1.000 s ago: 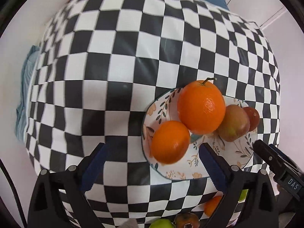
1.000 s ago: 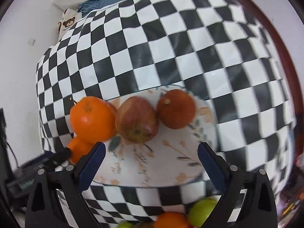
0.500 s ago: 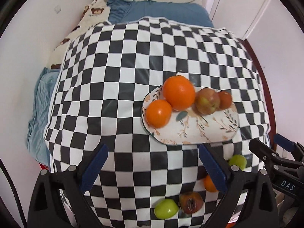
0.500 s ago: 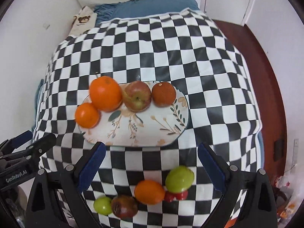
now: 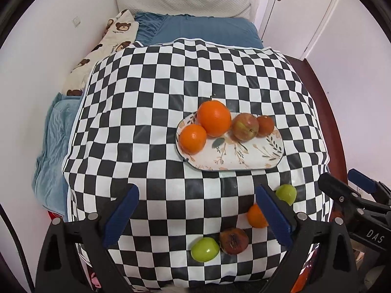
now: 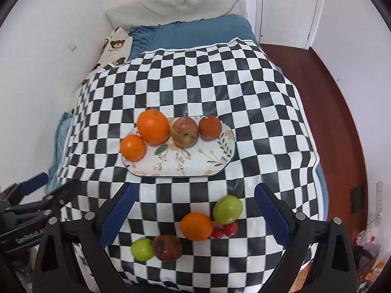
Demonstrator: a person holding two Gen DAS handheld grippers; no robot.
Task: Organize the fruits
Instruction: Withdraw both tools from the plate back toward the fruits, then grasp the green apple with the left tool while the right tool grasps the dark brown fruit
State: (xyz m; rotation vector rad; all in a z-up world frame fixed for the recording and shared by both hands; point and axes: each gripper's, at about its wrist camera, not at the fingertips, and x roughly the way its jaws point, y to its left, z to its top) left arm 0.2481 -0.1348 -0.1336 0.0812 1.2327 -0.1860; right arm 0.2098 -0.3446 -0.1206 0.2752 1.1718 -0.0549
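Left wrist view now takes in the whole checkered cloth, where a second ago showed only the plate close up: both grippers pulled back and up, away from the plate. Left gripper open, nothing between the fingers; right gripper likewise spread wide and empty, hovering over the near edge. On the plate, unchanged in order: small orange, big orange, apple, dark red fruit, all along the far rim, near half bare. Off the plate, on the near cloth: green fruit, orange, two small red fruits just beside it, brown blotched fruit, second green fruit touching it. Reads as a placement finished and a retreat to pick the next piece. Roughly half the fruit left to move. Loose orange sits nearest between the right fingers, so a likely next target; round fruit on soft bedding may roll if nudged.
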